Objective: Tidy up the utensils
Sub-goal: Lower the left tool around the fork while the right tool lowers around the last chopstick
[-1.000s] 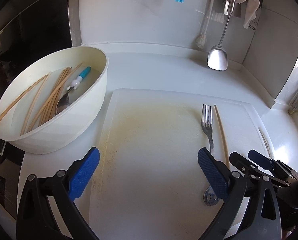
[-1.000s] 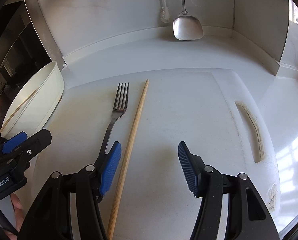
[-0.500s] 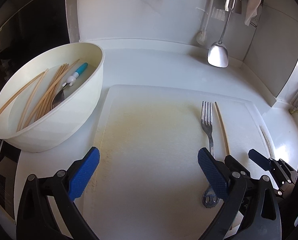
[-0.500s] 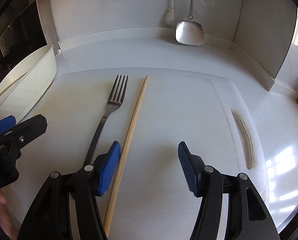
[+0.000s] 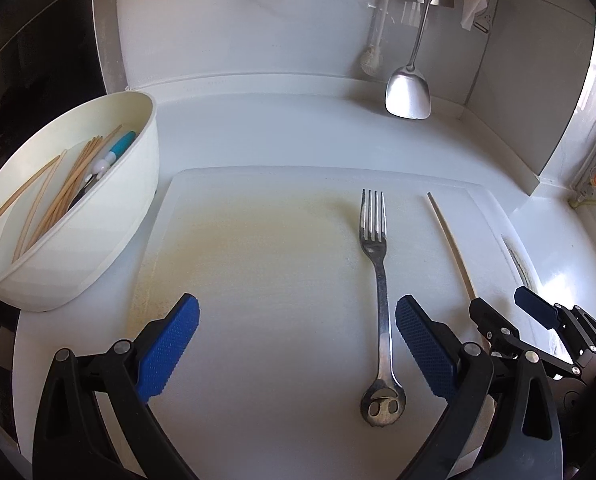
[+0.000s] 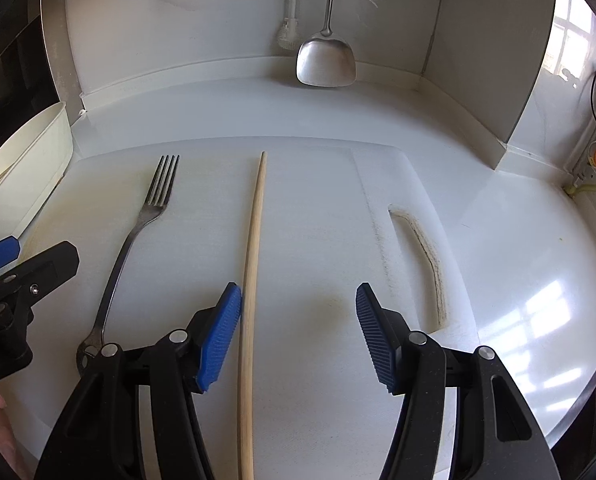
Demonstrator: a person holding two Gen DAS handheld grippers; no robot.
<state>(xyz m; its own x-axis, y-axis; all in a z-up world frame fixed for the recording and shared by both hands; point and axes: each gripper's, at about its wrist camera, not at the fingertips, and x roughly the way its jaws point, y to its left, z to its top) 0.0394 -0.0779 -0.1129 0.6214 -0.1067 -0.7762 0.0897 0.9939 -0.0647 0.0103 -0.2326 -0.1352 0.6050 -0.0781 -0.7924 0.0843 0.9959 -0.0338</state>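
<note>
Jaws on the right gripper stand apart with nothing squeezed between them, just as wide as a moment ago. One wooden chopstick now lies inside that gap, close beside the left blue pad; I cannot tell if they touch. Before, the chopstick ran under that pad.

Jaws on the left gripper are also wide apart and hold nothing. The metal fork now lies inside its gap, near the right blue pad, and the whole handle shows, down to the round end with holes. Before, that pad hid part of the handle.

Both things lie flat on the white cutting board, tips pointing to the back wall. The fork is to the left of the chopstick, and they look farther apart in both views than they did a second ago.

Off the board's left side sits the big white bowl. It holds a bunch of chopsticks and a spoon with a blue and white handle. The bowl shows farther left in both views than before.

At the back, a metal spatula hangs on the wall, in the same place as before.
</note>
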